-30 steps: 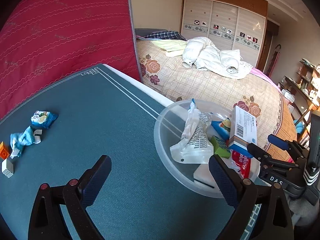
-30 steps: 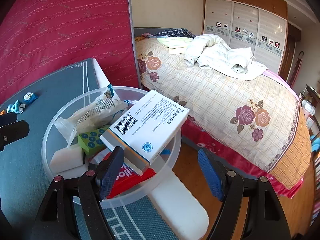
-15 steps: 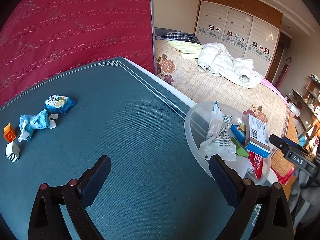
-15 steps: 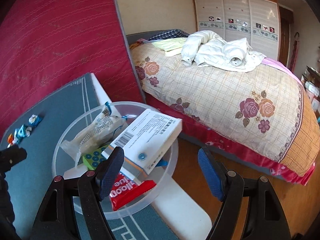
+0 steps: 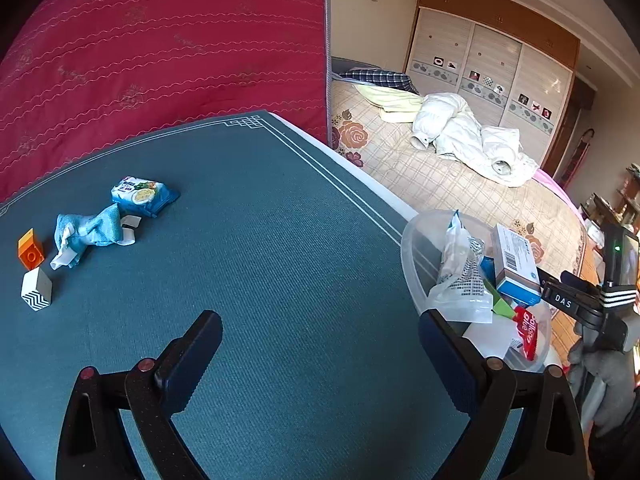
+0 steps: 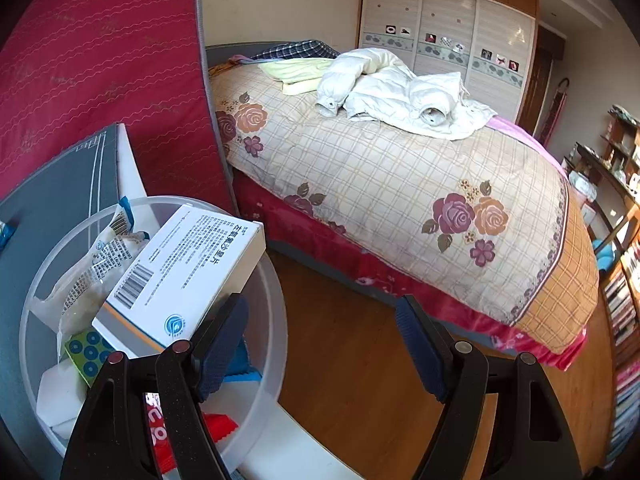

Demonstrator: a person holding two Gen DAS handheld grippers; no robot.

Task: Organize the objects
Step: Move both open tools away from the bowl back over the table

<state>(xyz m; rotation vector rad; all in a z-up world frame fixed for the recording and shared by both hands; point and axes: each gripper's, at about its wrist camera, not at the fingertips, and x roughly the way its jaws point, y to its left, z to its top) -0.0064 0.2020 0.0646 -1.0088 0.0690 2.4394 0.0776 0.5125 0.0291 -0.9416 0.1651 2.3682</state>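
Black tool [image 5: 320, 364] arms, blue pads [image 6: 222, 344], red screws.

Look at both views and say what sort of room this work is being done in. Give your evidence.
Most likely a home bedroom: a bed with a floral checked quilt, a white jacket thrown on it, and a sliding-door wardrobe behind. The teal-covered table stands beside the bed.

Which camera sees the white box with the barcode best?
The right wrist view: the box lies close and big in the bowl, its barcode and print facing the camera. The left wrist view shows it small, far right, partly edge-on.
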